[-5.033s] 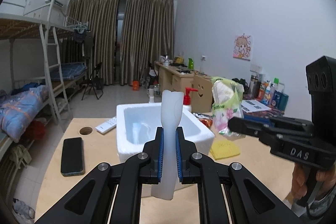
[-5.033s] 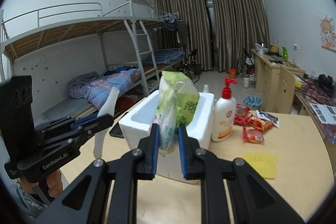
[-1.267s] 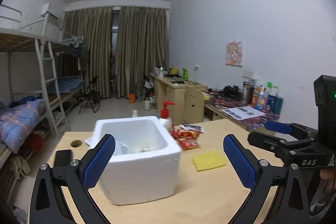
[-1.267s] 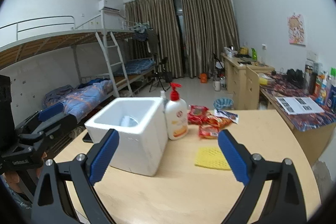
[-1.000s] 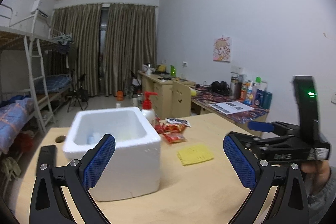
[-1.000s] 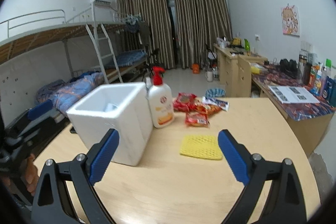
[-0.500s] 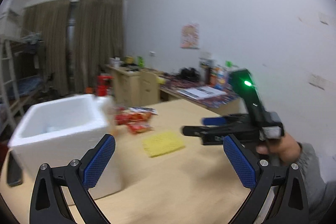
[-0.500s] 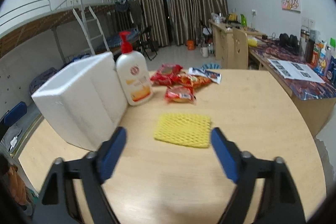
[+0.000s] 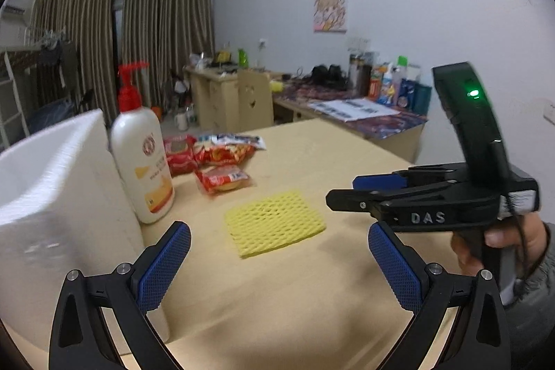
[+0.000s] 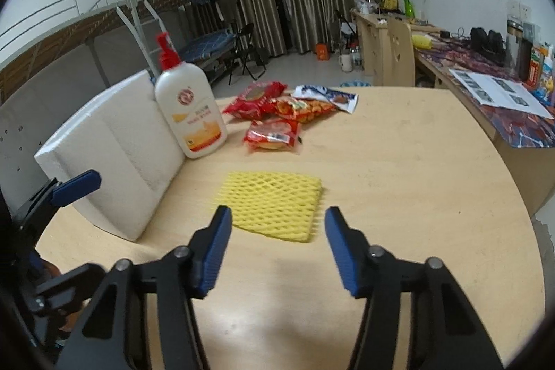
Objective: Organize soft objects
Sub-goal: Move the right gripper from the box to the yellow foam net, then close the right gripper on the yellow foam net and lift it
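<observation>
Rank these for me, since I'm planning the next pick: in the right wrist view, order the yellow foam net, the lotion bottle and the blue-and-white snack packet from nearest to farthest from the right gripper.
1. Yellow foam net: flat on the table, just ahead of the right gripper, whose jaws are closing with nothing between them.
2. Lotion bottle: upright, ahead left, beside the foam box.
3. Blue-and-white snack packet: farthest, behind the red packets.

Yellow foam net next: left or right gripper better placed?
Right. The right gripper points straight at the yellow foam net, jaws closing, nothing between them yet. The left gripper sits farther back, jaws wide.
</observation>
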Tool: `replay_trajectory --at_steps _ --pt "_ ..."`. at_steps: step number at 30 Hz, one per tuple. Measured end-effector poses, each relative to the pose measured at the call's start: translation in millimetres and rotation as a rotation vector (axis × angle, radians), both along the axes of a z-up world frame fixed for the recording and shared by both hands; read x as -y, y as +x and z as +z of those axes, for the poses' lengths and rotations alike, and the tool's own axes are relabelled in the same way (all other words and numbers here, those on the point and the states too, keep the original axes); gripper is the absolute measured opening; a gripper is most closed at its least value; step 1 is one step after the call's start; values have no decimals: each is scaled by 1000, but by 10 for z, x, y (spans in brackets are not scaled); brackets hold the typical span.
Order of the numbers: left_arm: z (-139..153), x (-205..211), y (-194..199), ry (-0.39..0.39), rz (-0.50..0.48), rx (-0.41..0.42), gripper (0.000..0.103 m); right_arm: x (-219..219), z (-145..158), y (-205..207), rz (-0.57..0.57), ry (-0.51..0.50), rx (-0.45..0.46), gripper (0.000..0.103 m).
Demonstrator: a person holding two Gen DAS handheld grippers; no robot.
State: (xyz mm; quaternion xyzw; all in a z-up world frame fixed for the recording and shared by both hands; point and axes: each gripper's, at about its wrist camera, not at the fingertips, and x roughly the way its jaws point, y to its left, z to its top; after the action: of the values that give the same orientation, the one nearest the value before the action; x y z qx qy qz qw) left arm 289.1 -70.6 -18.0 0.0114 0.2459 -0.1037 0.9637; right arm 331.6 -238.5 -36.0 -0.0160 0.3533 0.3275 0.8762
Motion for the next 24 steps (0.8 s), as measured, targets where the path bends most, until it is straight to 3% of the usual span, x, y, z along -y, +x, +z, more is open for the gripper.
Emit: replay_trajectory --at_steps 4,6,9,12,15,20,24 --pt "-148 57 293 23 4 -50 93 -79 -117 146 44 -17 -38 50" --pt "-245 75 459 42 14 -90 89 -112 -155 205 61 -21 -51 50" --pt "-360 45 628 9 19 -129 86 -84 -199 298 61 -26 -65 49" --pt "-459 59 788 39 31 -160 80 -26 -219 363 49 -20 -69 49" --pt "-547 24 908 24 38 -203 73 -46 -253 401 52 -17 -85 48" --pt "-623 46 1006 39 34 -247 70 -121 -306 471 61 -27 -106 47" --pt "-683 7 1077 22 42 -292 64 -171 -345 491 65 -58 -111 40"
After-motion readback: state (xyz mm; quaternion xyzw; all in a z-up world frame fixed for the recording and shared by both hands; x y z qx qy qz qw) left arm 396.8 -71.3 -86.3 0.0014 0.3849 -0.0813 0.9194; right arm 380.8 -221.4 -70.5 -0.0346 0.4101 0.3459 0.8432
